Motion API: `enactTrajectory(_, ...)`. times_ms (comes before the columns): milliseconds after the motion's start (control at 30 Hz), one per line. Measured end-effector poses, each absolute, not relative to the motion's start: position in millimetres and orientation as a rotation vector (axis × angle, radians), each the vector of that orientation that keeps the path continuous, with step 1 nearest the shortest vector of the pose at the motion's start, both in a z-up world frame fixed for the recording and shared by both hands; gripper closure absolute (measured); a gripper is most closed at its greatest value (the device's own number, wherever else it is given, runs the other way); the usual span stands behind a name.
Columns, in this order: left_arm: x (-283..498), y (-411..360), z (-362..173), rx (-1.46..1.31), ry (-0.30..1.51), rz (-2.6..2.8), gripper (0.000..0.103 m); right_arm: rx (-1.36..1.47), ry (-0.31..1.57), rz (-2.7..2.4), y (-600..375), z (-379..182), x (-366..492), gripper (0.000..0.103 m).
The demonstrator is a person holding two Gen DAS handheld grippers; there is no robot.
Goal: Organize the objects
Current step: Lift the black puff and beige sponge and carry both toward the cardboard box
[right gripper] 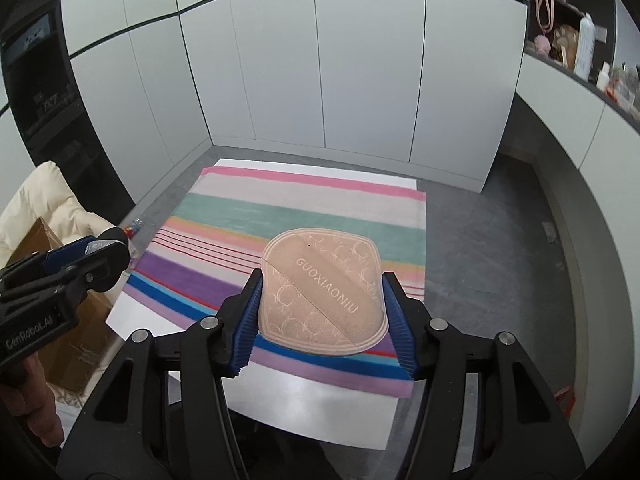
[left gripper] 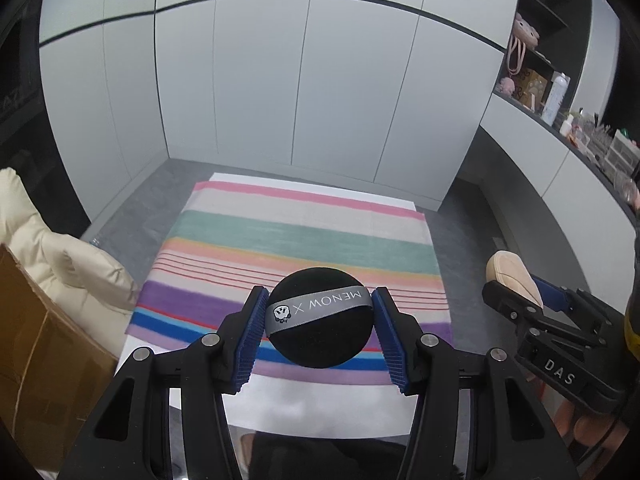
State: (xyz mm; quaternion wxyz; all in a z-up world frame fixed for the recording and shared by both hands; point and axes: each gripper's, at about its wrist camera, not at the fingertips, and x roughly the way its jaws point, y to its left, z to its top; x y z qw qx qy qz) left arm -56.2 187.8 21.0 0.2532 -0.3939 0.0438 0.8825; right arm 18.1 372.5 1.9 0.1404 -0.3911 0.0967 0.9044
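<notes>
My left gripper (left gripper: 319, 312) is shut on a round black powder puff (left gripper: 320, 336) with a grey ribbon reading MENOW X, held above the striped cloth (left gripper: 280, 240). My right gripper (right gripper: 323, 304) is shut on a beige powder puff (right gripper: 320, 292) with a band reading GUOXIAONIU, held above the same striped cloth (right gripper: 300, 208). The right gripper with the beige puff (left gripper: 514, 276) also shows at the right of the left wrist view. The left gripper (right gripper: 96, 254) shows at the left of the right wrist view.
The striped cloth lies on a white table (right gripper: 304, 416). A cardboard box (left gripper: 44, 344) and a cream padded jacket (left gripper: 60, 256) stand to the left. White cabinets (left gripper: 280, 80) stand behind. A shelf with bottles and clutter (left gripper: 560, 96) runs along the right.
</notes>
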Motion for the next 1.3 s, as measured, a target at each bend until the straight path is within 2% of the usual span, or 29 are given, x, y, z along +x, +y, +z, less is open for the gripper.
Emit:
enactTrajectory(233,-54.5,169.0,11.7,-1.080,0.089,2.414,0.049,-1.184,0.288,2.617,362.5,-14.1,10.2,0.044)
enactTrajectory(367,-61.8,151.4,9.3,-1.087,0.046,2.433,0.049,-1.180,0.222,2.650,348.2,-6.9,-0.9,0.044)
enactTrajectory(1300,-92.4,-18.4,2.8,-1.136,-0.119,2.712,0.049,-1.252,0.091,2.852,220.7,-5.8,-91.8,0.045)
